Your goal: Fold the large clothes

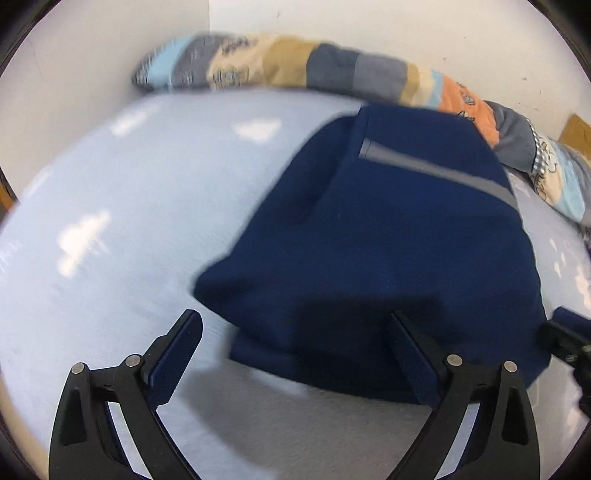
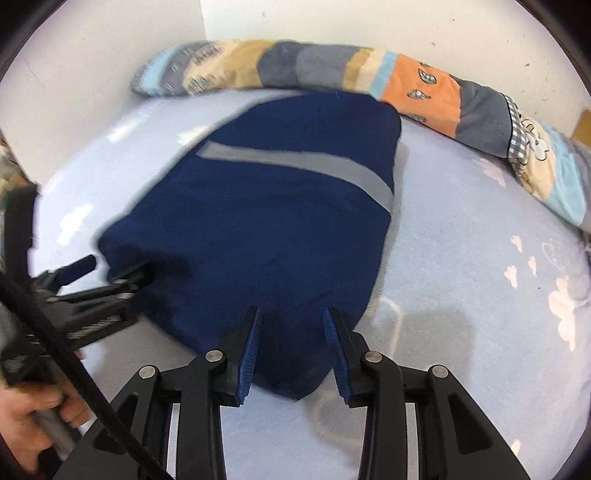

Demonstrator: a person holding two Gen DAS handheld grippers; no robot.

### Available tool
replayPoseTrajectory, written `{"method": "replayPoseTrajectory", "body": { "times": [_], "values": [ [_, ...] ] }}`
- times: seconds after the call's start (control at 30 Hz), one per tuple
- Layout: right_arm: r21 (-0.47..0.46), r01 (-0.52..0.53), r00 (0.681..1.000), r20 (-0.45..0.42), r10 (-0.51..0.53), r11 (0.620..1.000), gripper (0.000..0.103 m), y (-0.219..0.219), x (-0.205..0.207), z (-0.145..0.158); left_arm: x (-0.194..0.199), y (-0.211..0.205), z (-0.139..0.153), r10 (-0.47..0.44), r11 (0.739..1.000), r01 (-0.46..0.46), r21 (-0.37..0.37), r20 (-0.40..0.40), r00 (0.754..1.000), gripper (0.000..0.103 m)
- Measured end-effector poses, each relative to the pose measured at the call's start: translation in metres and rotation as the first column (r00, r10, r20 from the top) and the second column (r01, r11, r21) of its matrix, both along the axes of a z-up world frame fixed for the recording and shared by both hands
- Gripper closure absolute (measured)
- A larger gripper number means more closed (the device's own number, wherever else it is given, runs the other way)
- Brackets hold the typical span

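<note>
A navy blue garment (image 1: 388, 240) with a grey reflective stripe lies folded into a compact block on the pale blue bed sheet (image 1: 129, 206). My left gripper (image 1: 295, 317) is wide open just above the garment's near left corner, one finger over the sheet, the other over the cloth. It also shows in the right wrist view (image 2: 114, 269) at the left. In the right wrist view the garment (image 2: 266, 221) fills the middle. My right gripper (image 2: 291, 314) is open over its near edge, holding nothing.
A long patchwork bolster (image 2: 424, 85) in blue, grey, tan and orange runs along the white walls (image 2: 369, 22) behind the bed. The sheet (image 2: 480, 295) has white cloud prints. A person's hand (image 2: 33, 417) holds the left gripper.
</note>
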State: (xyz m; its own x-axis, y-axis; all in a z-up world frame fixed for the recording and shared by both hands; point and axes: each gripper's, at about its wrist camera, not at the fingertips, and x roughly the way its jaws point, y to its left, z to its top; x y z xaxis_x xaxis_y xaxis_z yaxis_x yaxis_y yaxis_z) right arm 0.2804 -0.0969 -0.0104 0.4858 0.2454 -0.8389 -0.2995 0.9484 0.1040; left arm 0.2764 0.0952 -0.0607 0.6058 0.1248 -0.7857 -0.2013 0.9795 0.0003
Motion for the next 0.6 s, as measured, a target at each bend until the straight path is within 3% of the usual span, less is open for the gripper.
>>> {"method": "replayPoseTrajectory", "body": {
  "times": [0.03,0.1,0.3,0.47,0.6],
  "values": [
    [0.021,0.002,1.0,0.011,-0.002,1.0,0.054,-0.004,-0.006,0.006,-0.007,-0.003,0.01,-0.007,1.0,0.007,0.016,0.028,1.0,0.004],
    [0.052,0.002,0.999,0.054,-0.005,0.999,0.033,-0.013,-0.024,0.019,-0.022,-0.007,0.03,-0.018,0.999,0.014,0.04,0.084,0.996,0.004],
    [0.146,0.028,0.987,0.152,-0.051,0.989,0.03,-0.046,-0.061,0.047,-0.077,-0.033,0.079,-0.113,0.98,0.072,0.187,0.218,0.969,0.004],
    [0.132,0.062,0.969,0.228,-0.091,0.989,0.027,-0.054,-0.066,0.052,-0.091,-0.038,0.075,-0.12,0.984,0.082,0.158,0.254,0.96,0.004],
    [0.196,0.039,0.984,0.162,-0.072,0.98,0.027,-0.05,-0.063,0.043,-0.082,-0.038,0.07,-0.119,0.98,0.074,0.185,0.244,0.962,0.004]
  ]
}}
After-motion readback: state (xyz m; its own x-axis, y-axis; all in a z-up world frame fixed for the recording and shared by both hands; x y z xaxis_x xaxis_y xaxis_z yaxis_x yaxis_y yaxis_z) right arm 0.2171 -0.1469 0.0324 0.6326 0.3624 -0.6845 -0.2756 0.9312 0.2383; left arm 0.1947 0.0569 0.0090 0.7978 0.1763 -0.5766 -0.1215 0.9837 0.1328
